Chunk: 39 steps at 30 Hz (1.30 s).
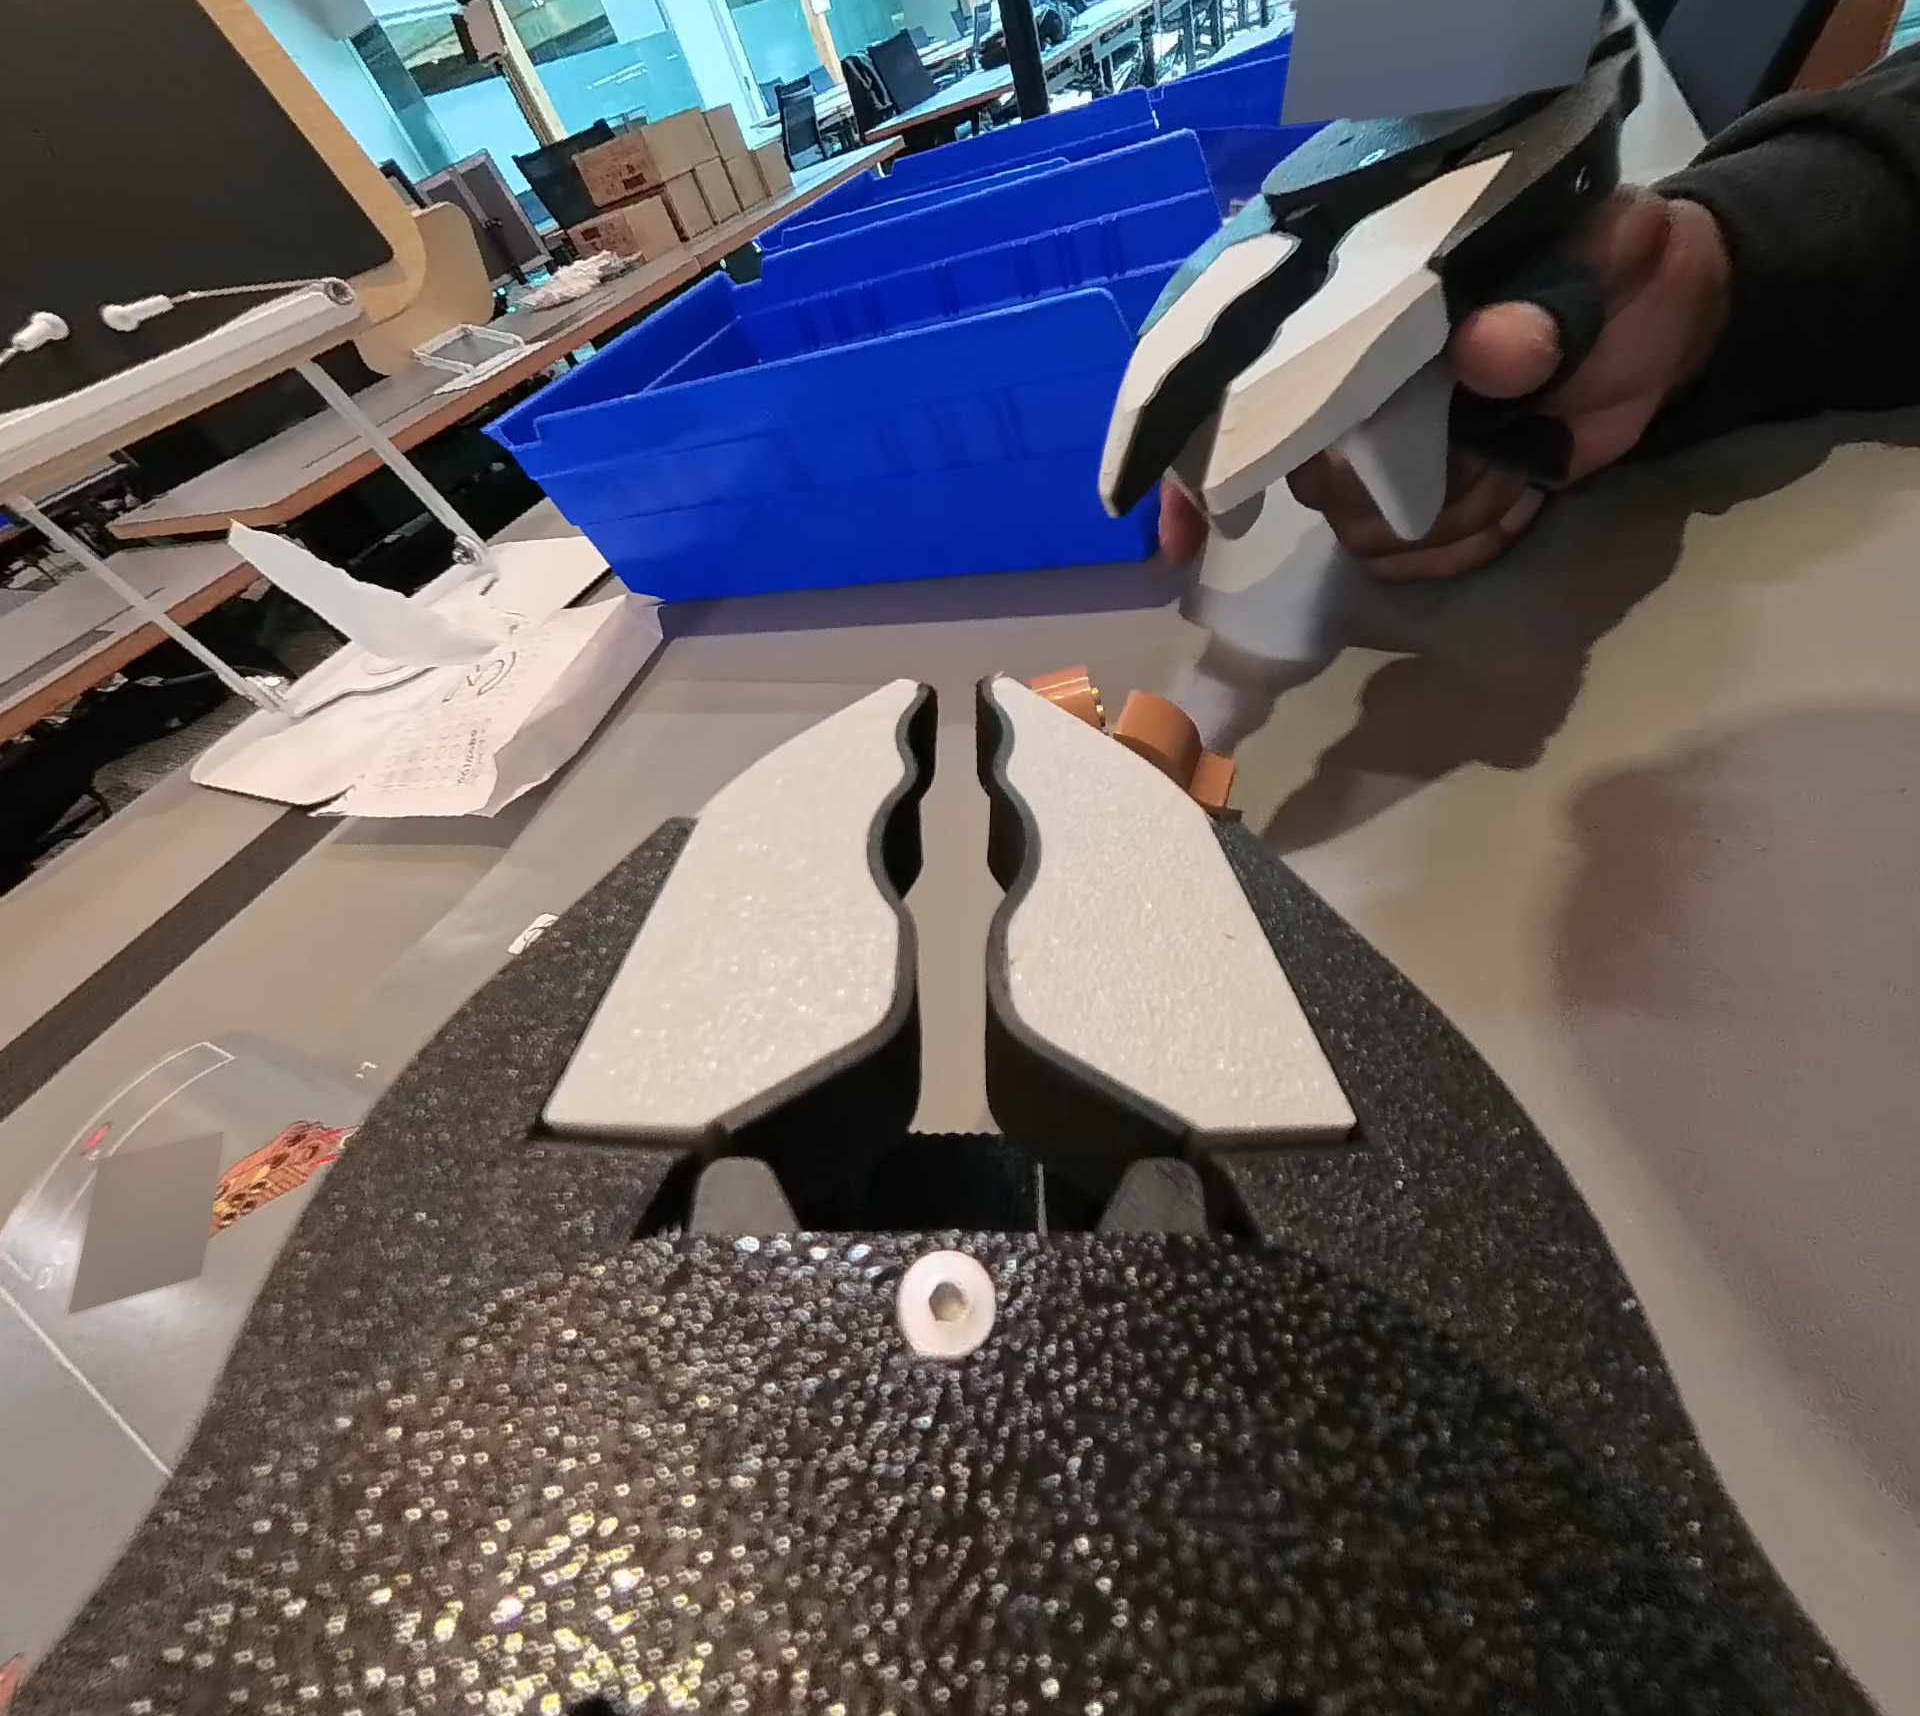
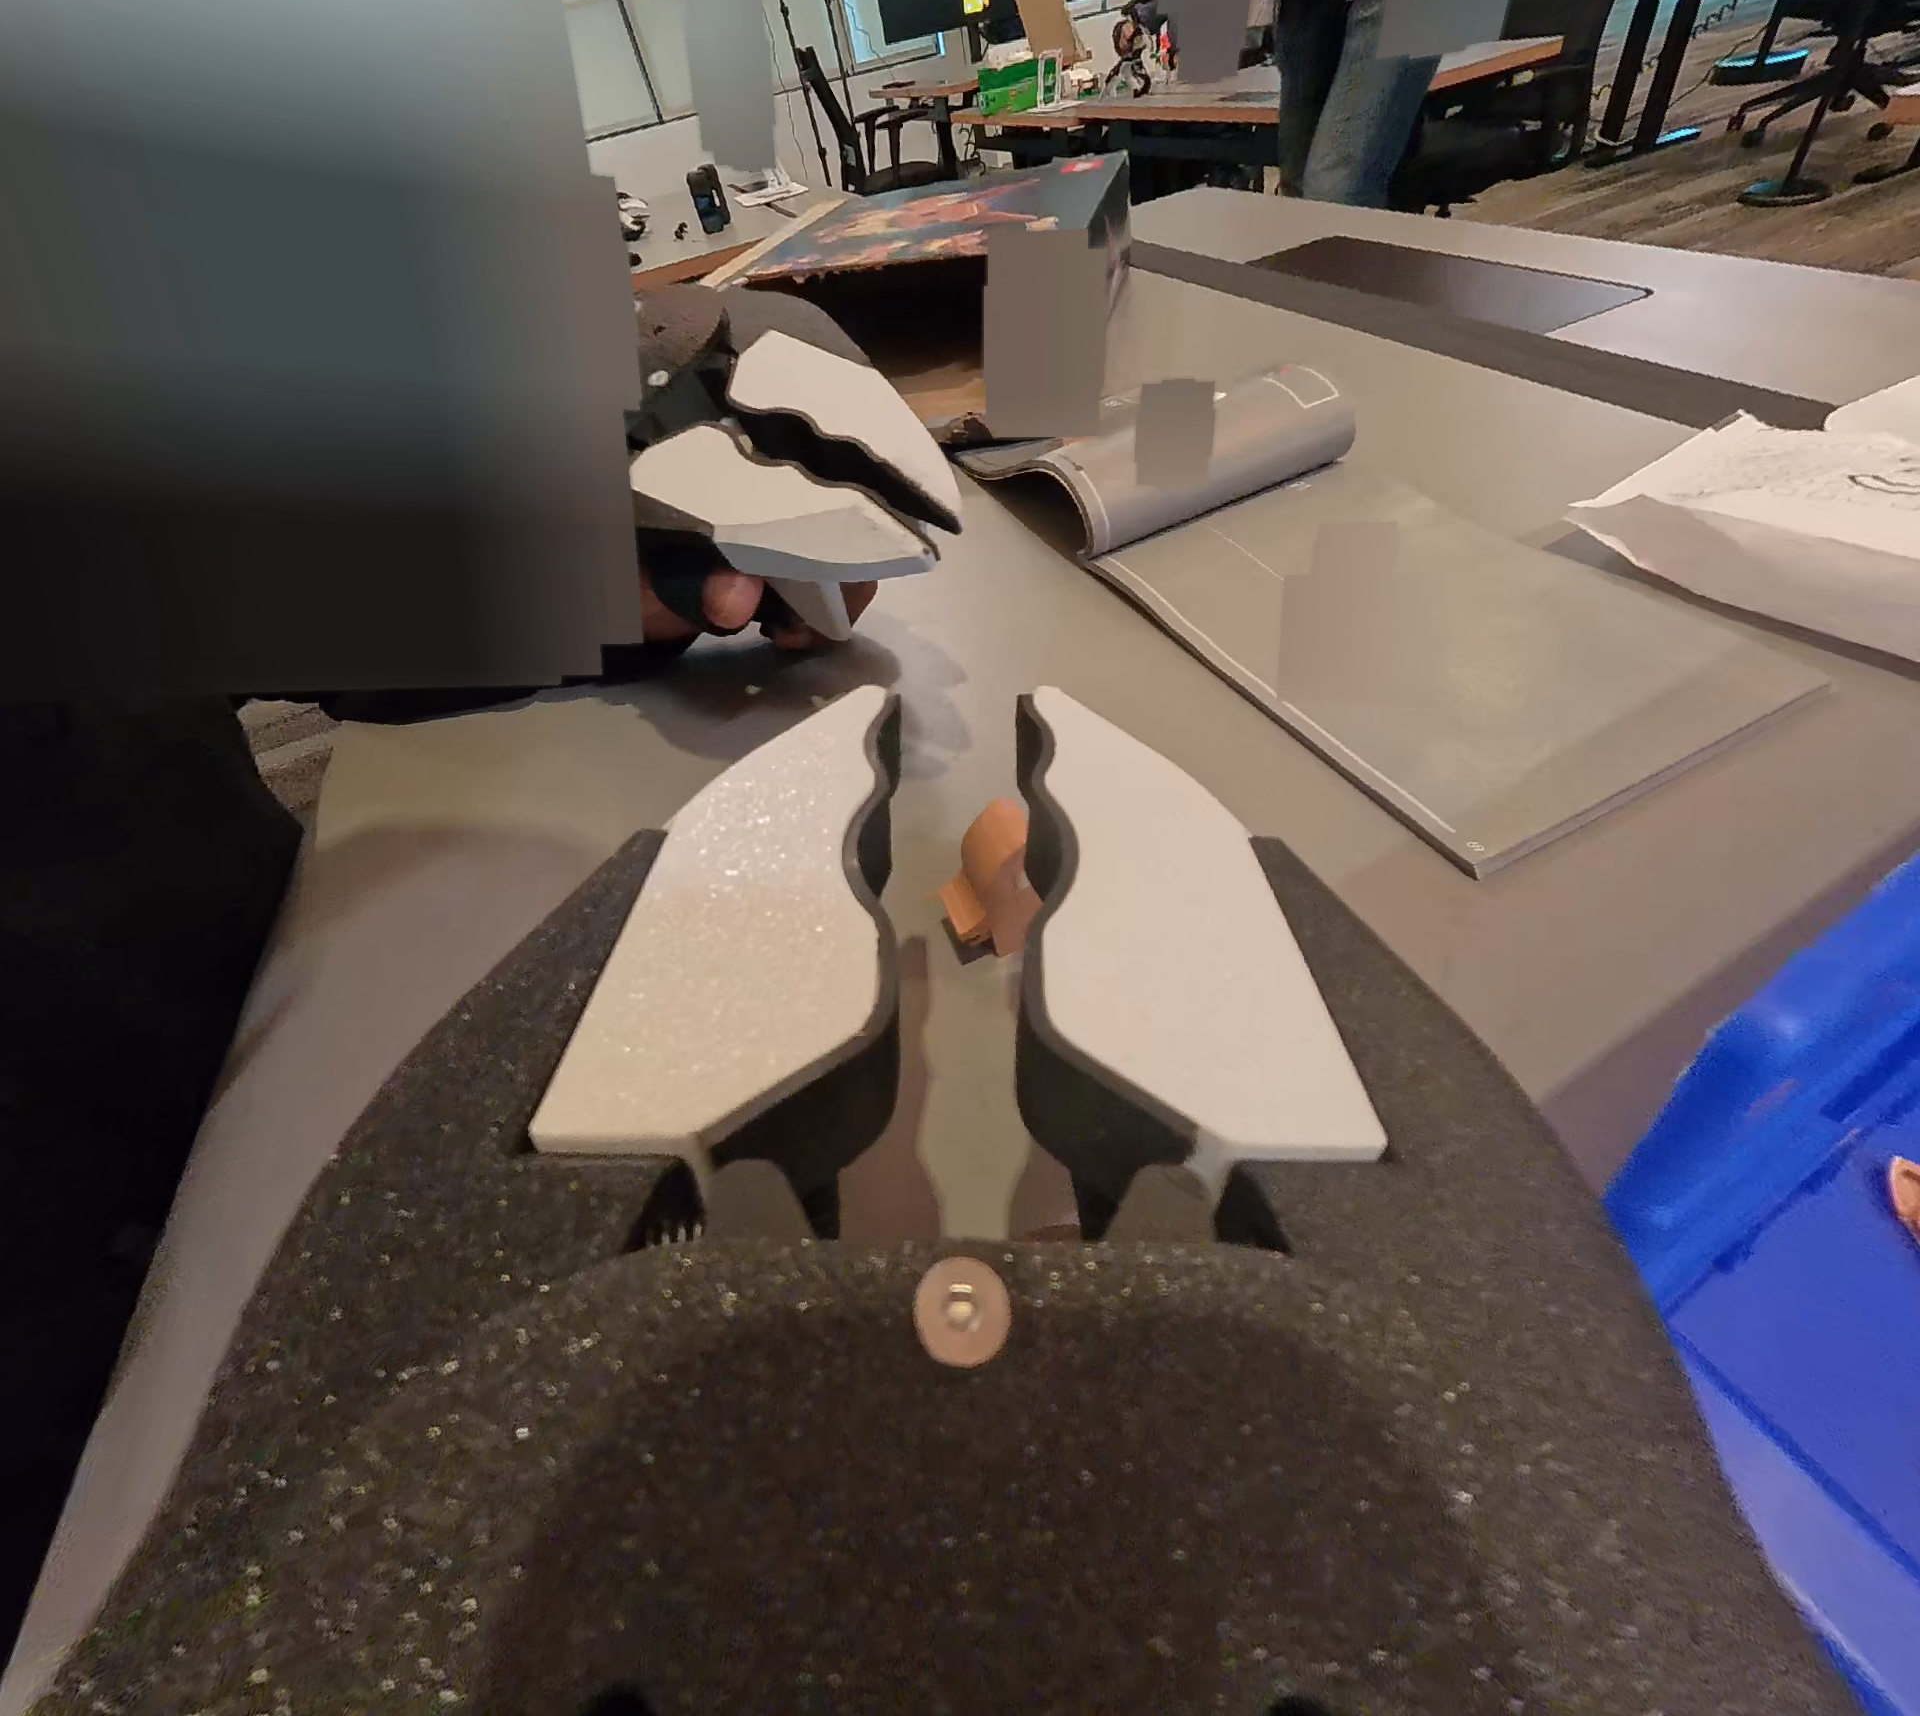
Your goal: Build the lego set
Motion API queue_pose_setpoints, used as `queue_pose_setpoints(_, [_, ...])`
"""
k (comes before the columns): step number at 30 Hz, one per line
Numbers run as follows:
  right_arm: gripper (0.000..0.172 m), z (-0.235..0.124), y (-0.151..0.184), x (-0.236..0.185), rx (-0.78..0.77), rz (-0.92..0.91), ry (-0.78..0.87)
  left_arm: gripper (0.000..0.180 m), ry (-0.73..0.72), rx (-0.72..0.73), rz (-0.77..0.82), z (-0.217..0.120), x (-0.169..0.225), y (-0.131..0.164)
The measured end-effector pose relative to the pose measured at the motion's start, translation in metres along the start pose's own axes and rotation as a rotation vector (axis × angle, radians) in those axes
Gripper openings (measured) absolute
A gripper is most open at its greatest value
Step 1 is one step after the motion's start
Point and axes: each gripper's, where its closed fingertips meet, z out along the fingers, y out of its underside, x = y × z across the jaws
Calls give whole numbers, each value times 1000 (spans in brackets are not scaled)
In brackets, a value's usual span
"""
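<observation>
Blue bins [image 1: 831, 430] line the upper middle of the left view, contents hidden behind their walls. On the grey surface [image 1: 1558, 1095], the left claw [image 1: 956, 700] sits slightly parted, bare, the brown toy piece [image 1: 1153, 726] just right of its tip. Right claw [image 2: 956, 710] spread, piece [image 2: 992, 877] loose beside its right finger.

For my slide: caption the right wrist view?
Open right claw above a small brown piece on the grey table.
</observation>
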Motion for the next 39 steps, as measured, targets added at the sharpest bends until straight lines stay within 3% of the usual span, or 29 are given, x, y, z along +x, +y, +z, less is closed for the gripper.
queue_pose_setpoints(6, [21, -36, -42, -6, 127, 30, -57, 7, -7, -5, -2, 0, -2, 1])
queue_pose_setpoints(9, [20, -69, -62, 21, 144, -32, 55, 7, -16, -10, 2, 0, -5, 2])
queue_pose_setpoints(13, [23, -122, -40, 84, -97, -104, 379, 7, -35, -19, 12, 0, -10, 5])
queue_pose_setpoints(17, [23, -159, -6, 109, -347, -158, 527, 7, -60, -30, 17, 1, -16, 7])
queue_pose_setpoints(28, [28, -173, 48, 120, -792, -301, 509, 6, -83, -39, 19, 2, -22, 9])
queue_pose_setpoints(34, [27, -168, 54, 124, -929, -361, 468, 6, -84, -36, 19, 2, -22, 9])
queue_pose_setpoints(39, [38, -165, 62, 122, -974, -389, 442, 6, -82, -26, 14, 1, -22, 8])
